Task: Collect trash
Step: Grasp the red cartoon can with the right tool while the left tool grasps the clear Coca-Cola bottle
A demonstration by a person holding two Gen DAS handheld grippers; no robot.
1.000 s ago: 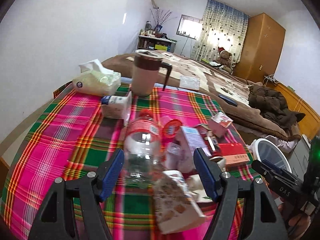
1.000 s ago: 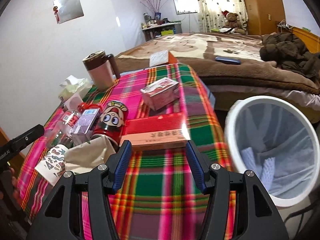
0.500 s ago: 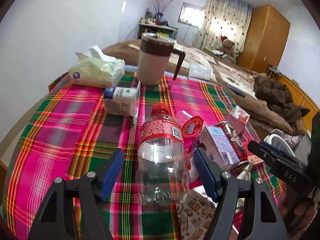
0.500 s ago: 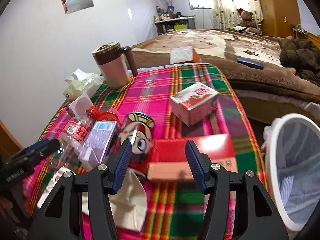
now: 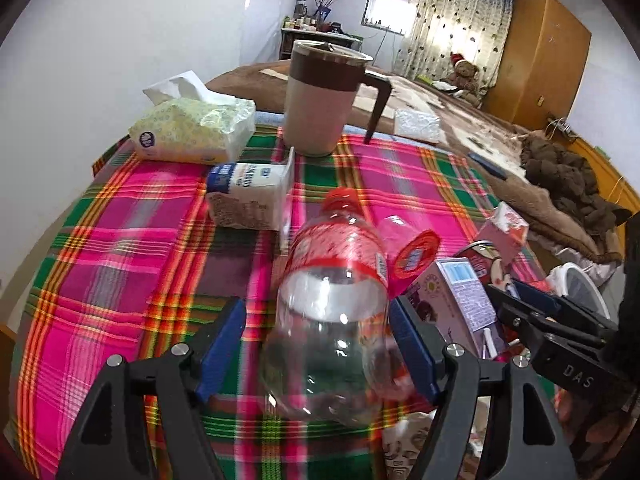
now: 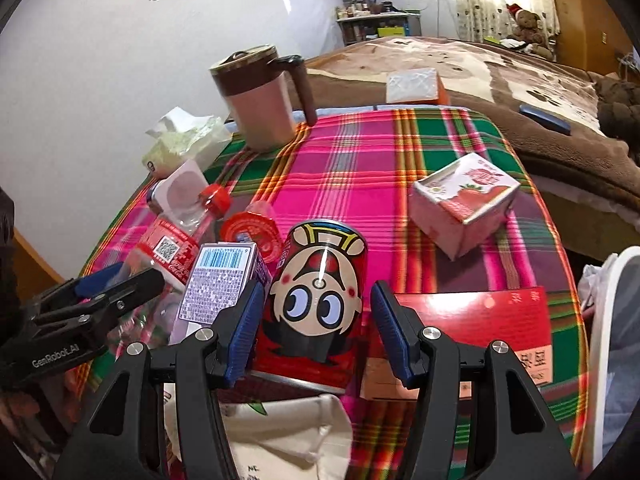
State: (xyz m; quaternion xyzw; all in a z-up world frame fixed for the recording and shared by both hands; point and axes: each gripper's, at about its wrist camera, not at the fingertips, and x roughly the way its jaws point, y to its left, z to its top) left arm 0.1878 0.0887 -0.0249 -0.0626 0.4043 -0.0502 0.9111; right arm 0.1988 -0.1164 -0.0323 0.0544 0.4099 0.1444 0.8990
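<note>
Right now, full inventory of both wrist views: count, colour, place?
plastic bottle: 1, clear, red label, lying between left fingers
cartoon can: 1, red, lying between right fingers
purple carton: 1, beside can
pink carton: 1, table's right side
red flat box: 1, right of can
yogurt cup: 1, red lid, behind can
mug: 1, beige and brown, far edge
tissue pack: 1, yellow, left of mug
bin: 1, white, off table's right
left gripper: open
right gripper: open

A home bedroom: bed [image 5: 460,120] (teddy bear [image 5: 464,74] on it), wardrobe [image 5: 540,60], curtains [image 5: 456,20].
</note>
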